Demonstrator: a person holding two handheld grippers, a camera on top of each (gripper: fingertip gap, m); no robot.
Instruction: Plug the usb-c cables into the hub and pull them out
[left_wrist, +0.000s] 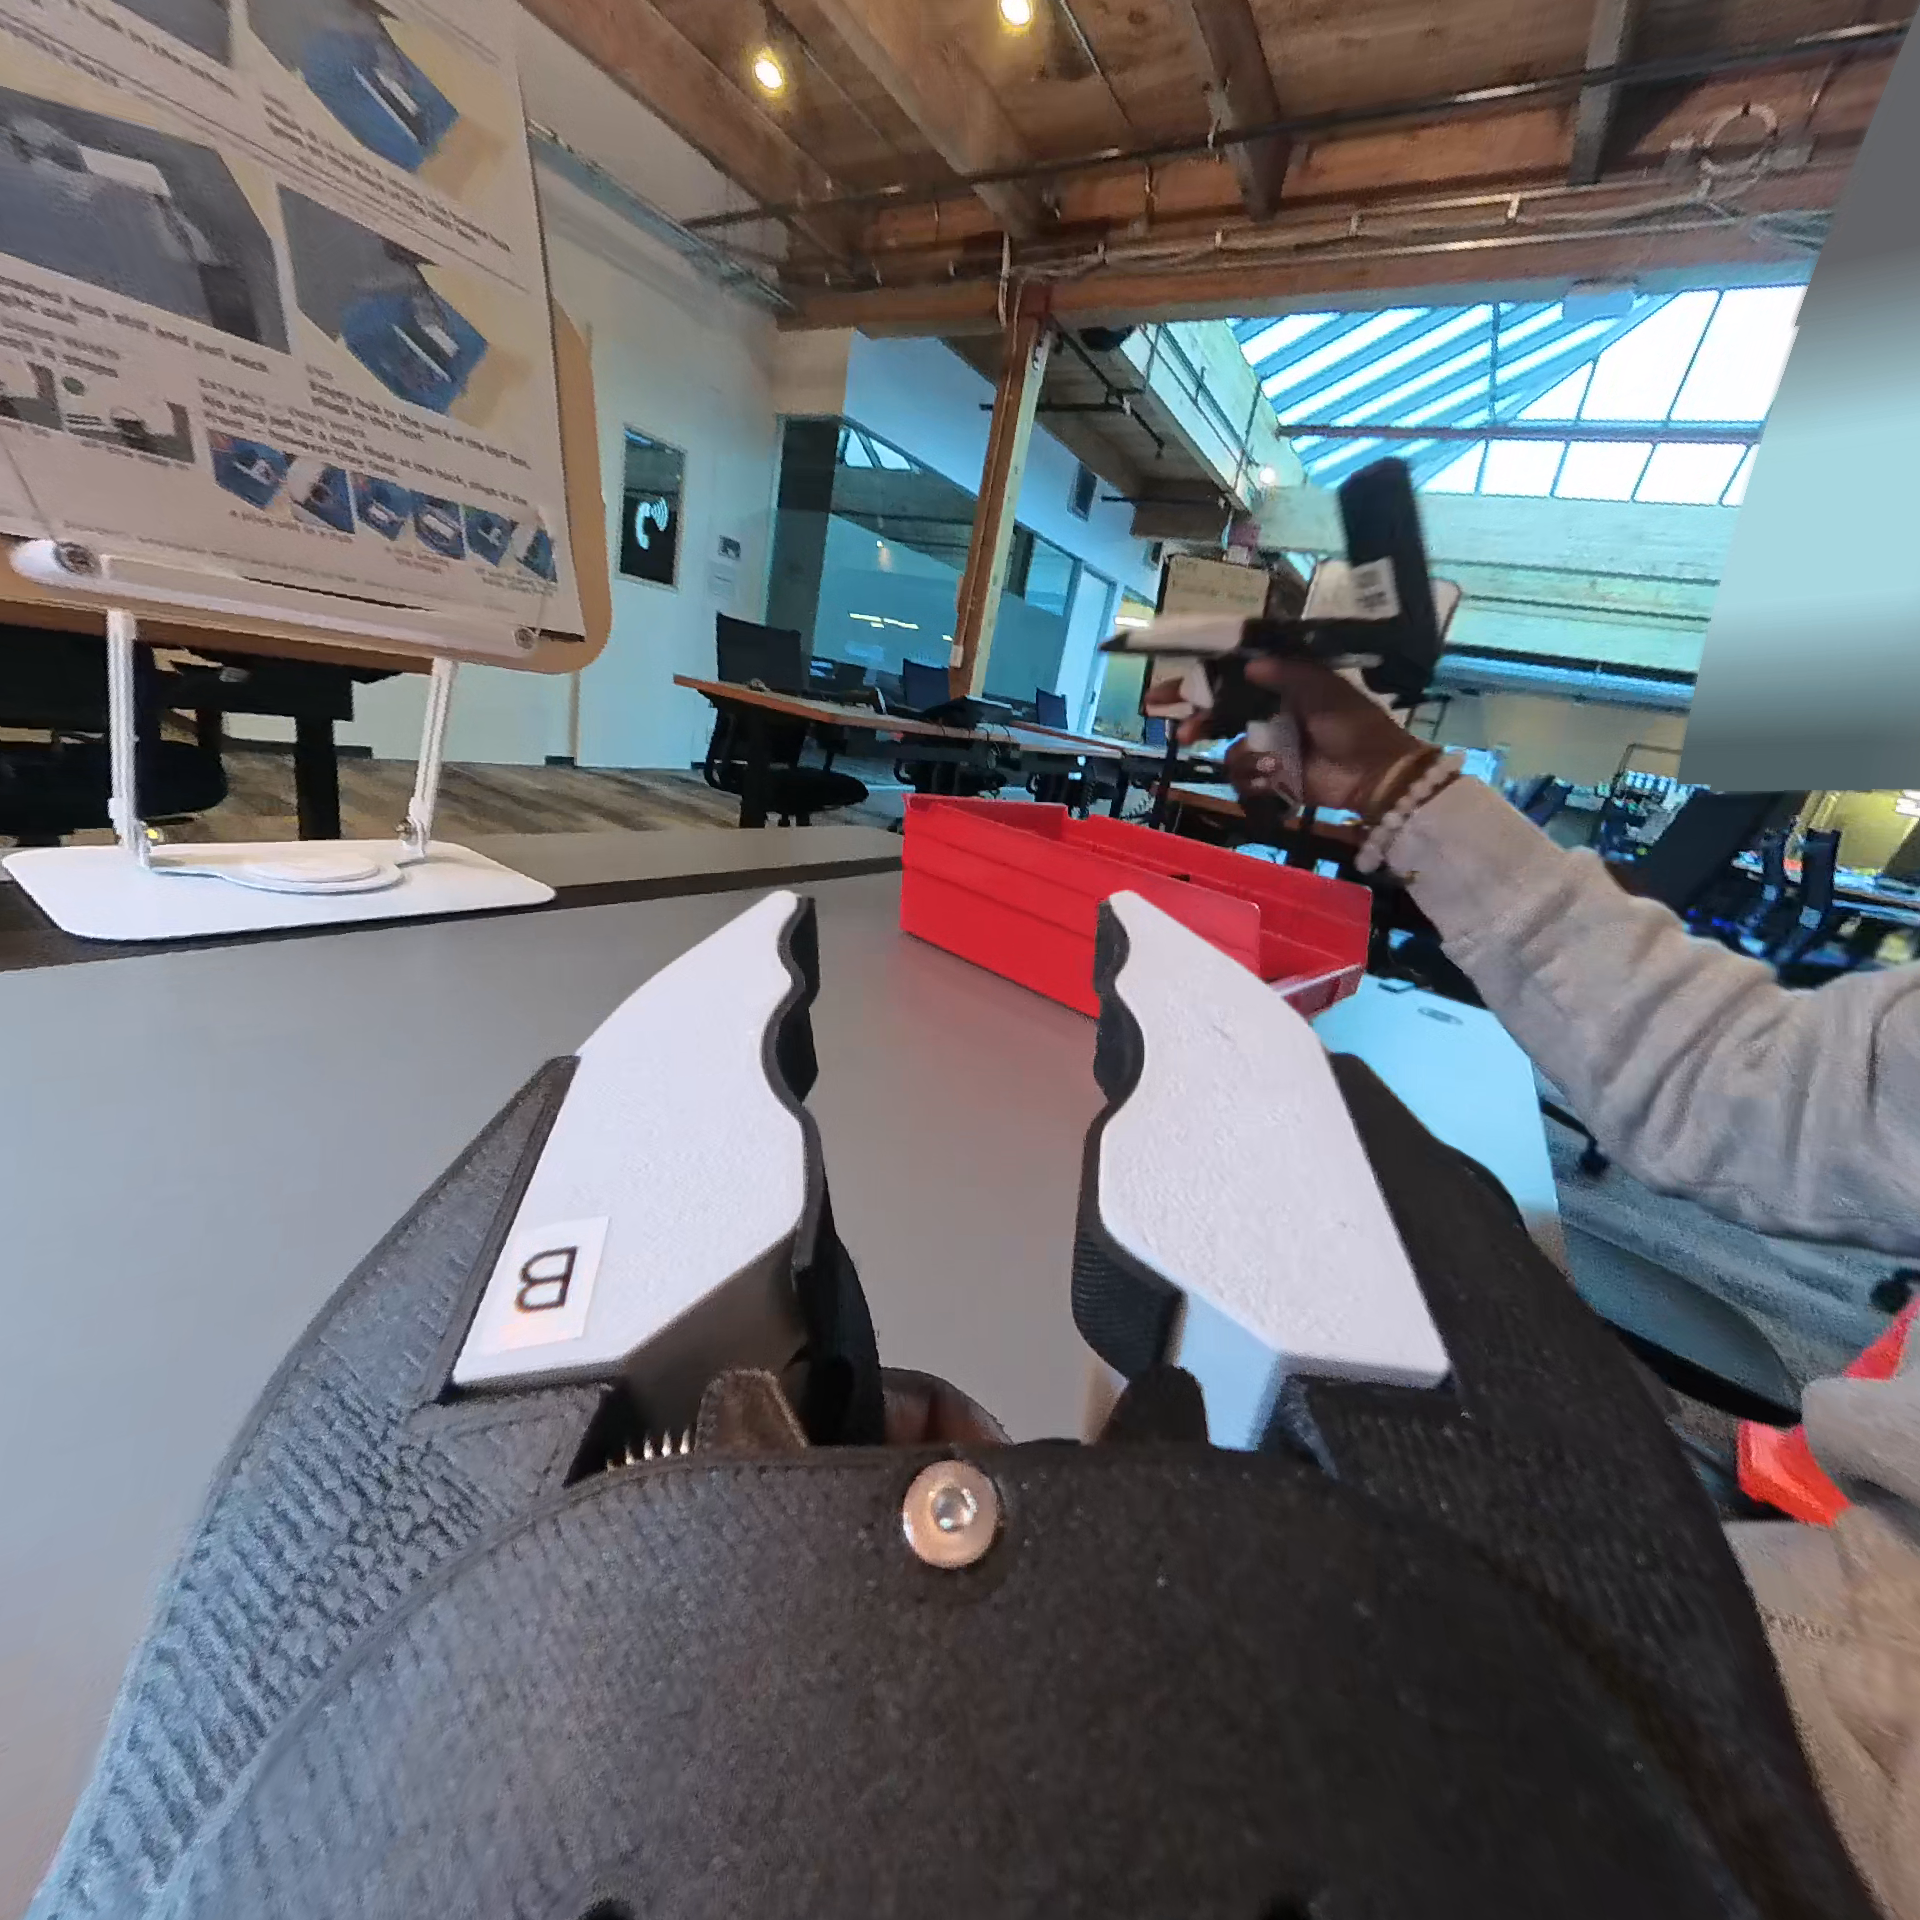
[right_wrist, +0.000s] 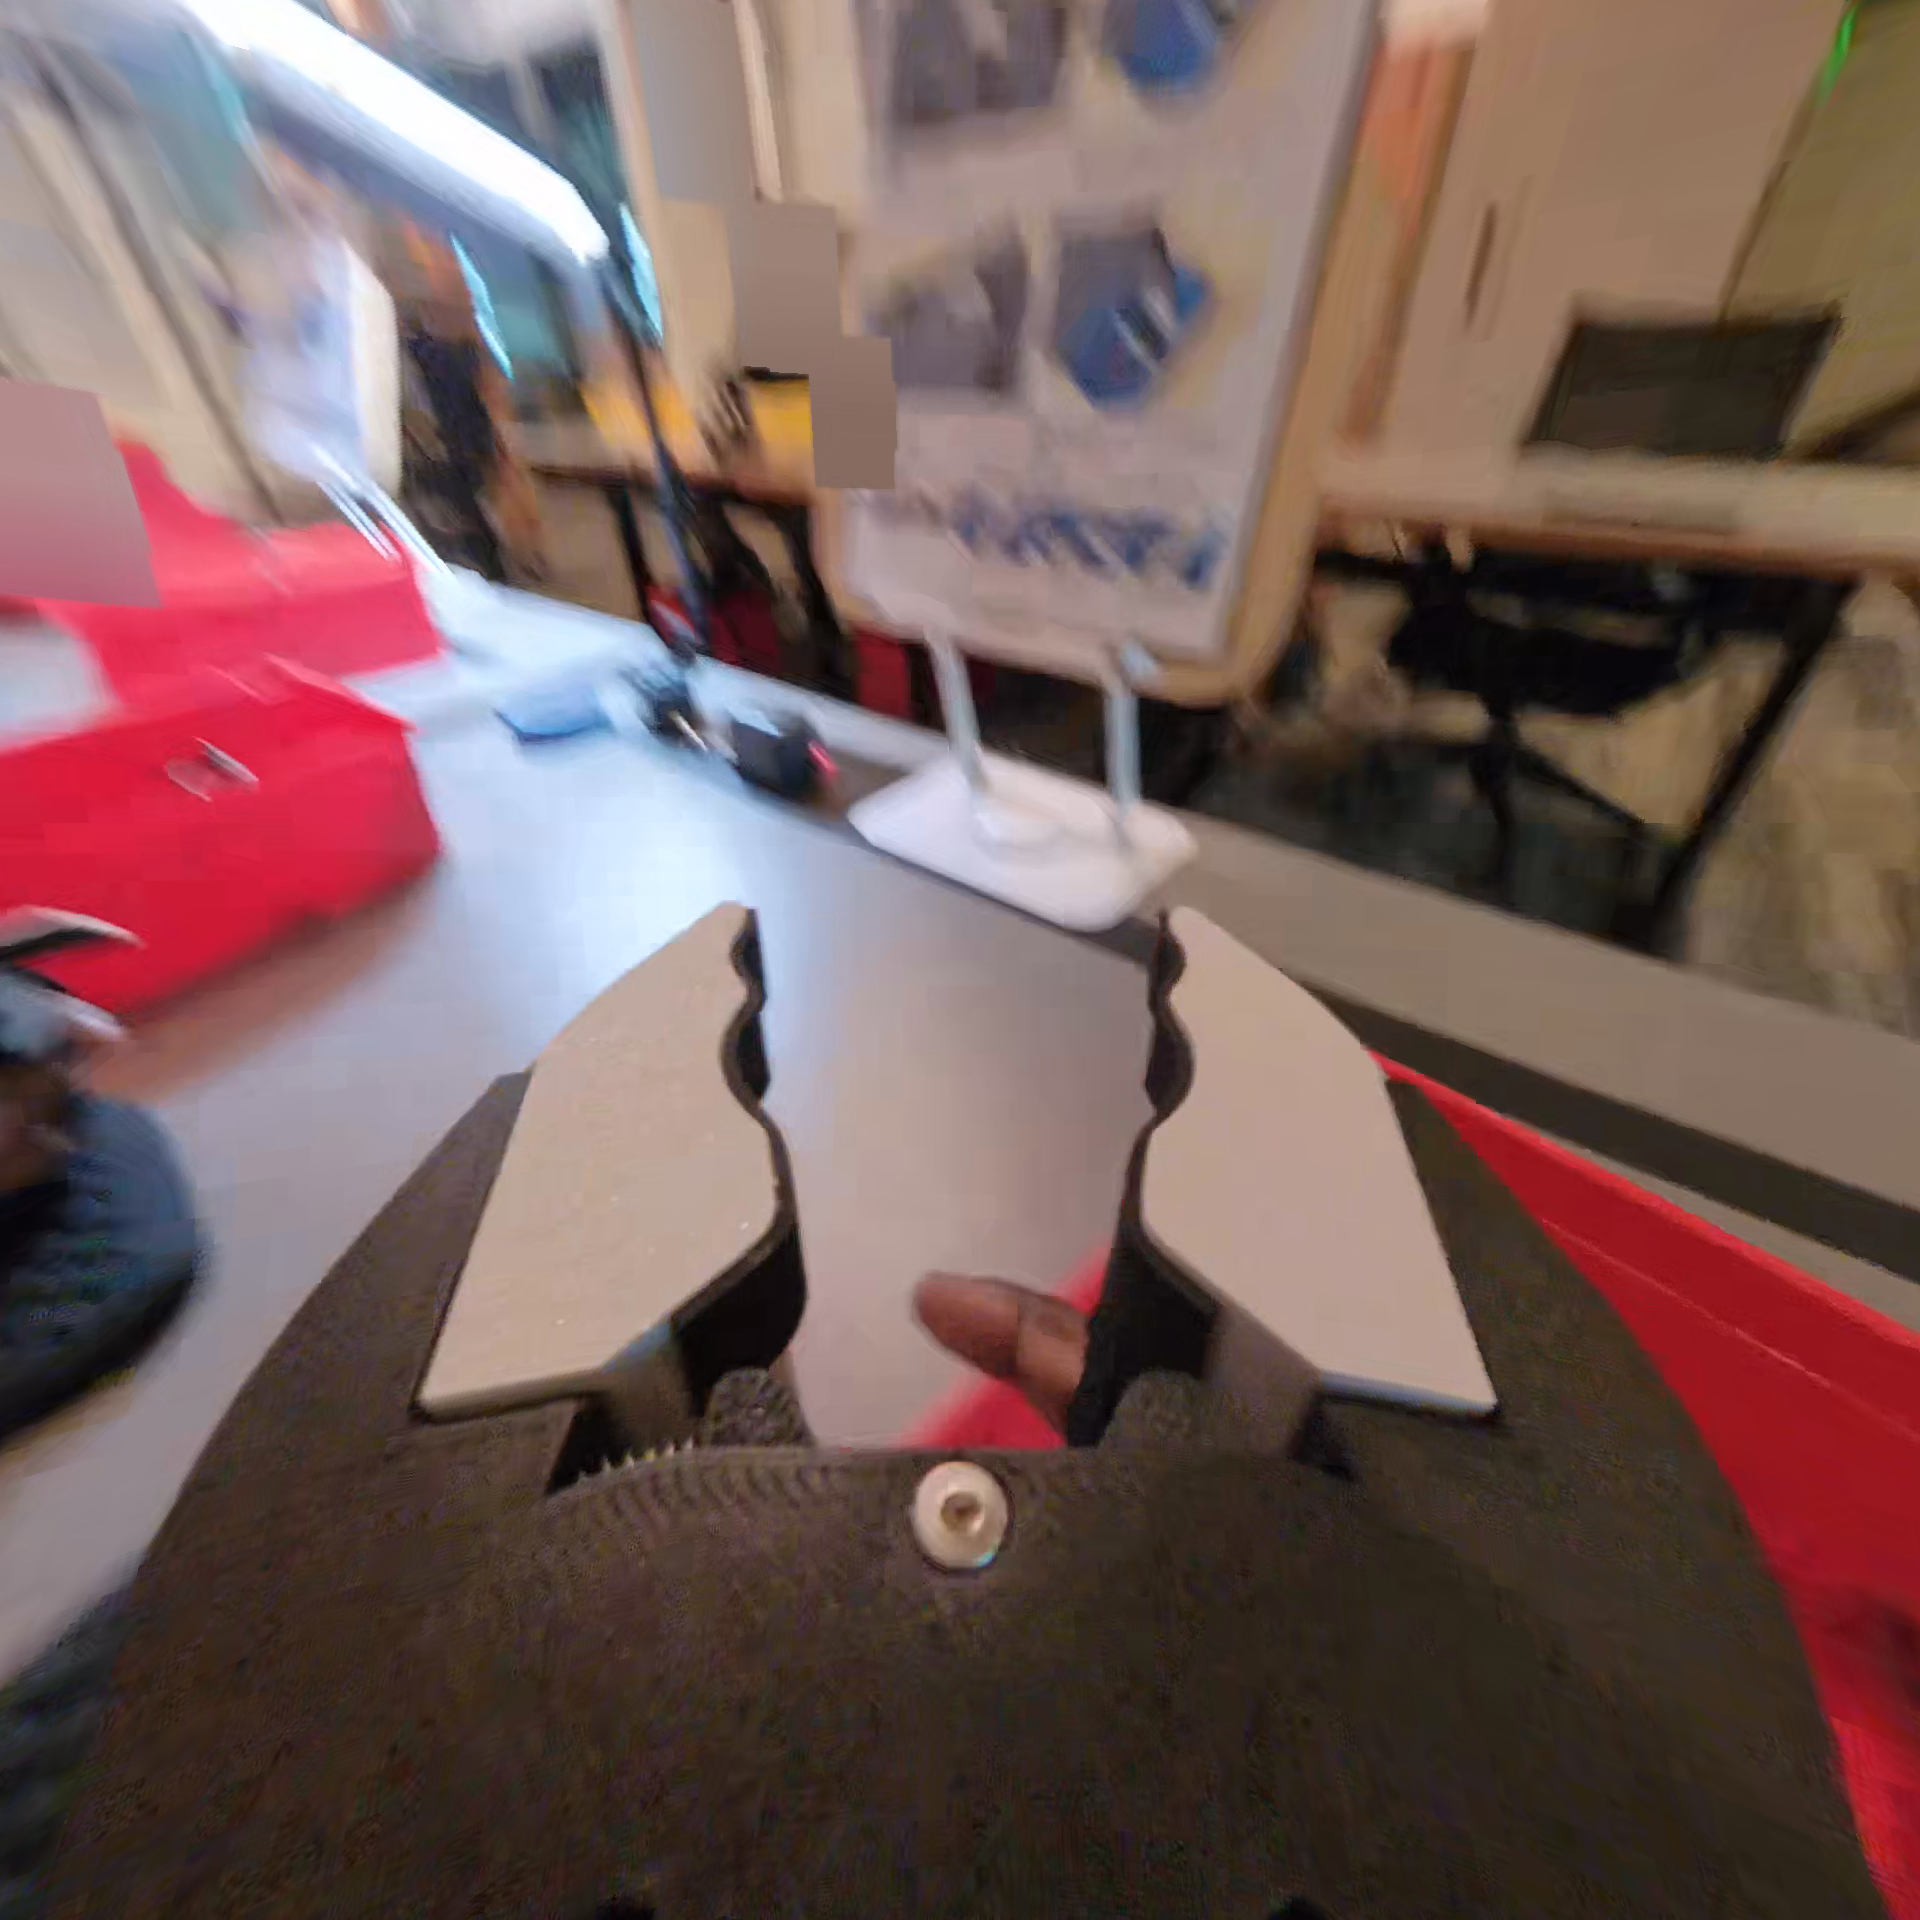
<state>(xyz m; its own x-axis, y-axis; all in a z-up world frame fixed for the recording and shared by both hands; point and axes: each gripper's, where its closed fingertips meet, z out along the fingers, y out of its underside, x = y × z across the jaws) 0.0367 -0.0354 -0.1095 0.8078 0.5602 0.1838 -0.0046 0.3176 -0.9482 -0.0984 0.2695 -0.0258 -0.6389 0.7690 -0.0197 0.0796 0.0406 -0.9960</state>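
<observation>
Left tool (left_wrist: 954, 966) low over grey tabletop (left_wrist: 312, 1091), released, empty. Right tool (right_wrist: 956, 982) also released, view motion-blurred. Hub and cables not visible, maybe in red tray (left_wrist: 1039, 894). Steady both tools, locate hub before reaching.

Matt grey table (left_wrist: 312, 1091), faintly sheened; glossy red plastic bin (left_wrist: 1039, 894) at centre right; rough wooden ceiling beams (left_wrist: 1039, 125) above; grainy white gripper fingers (left_wrist: 686, 1132), textured black housing.
</observation>
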